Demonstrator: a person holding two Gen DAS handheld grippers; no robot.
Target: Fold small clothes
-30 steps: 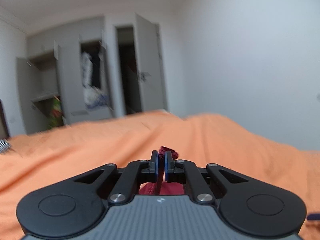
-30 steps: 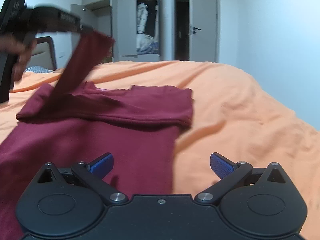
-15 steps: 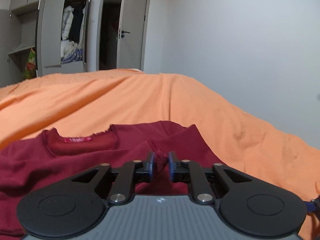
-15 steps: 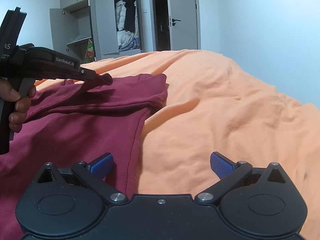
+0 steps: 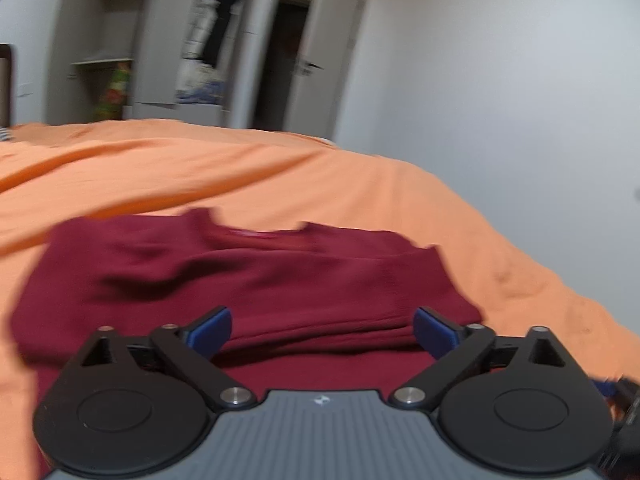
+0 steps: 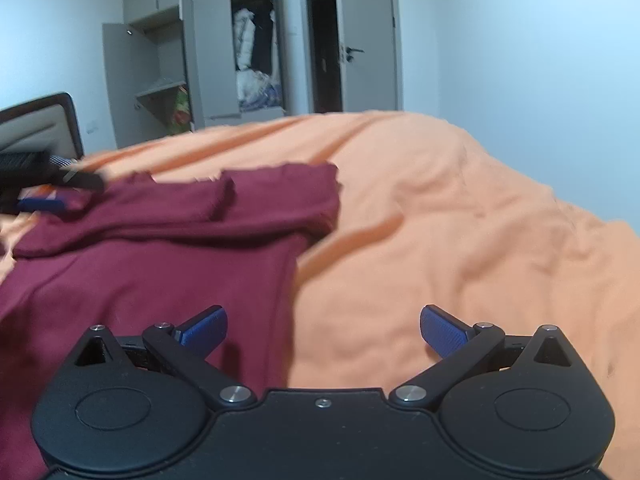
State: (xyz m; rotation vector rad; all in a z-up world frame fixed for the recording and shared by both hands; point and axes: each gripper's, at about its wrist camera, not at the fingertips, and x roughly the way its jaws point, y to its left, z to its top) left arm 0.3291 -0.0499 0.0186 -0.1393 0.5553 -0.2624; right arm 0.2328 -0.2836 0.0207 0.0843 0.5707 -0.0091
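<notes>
Left gripper (image 5: 322, 330): fingers wide, empty, above maroon shirt (image 5: 256, 280). Right gripper (image 6: 323, 330): fingers wide, empty, straddling the shirt's side edge. Shirt: mid-bed on orange bedspread (image 6: 460, 220), sleeves folded inward. Risk: a passing finger snagging and undoing the loose sleeve fold.

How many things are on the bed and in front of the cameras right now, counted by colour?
Maroon: 1, the shirt, partly folded on the bedspread.
Orange: 1, the bedspread.
Black with blue pads: 2, the left hand-held gripper and the right hand-held gripper, both open and holding nothing.
Total: 4
</notes>
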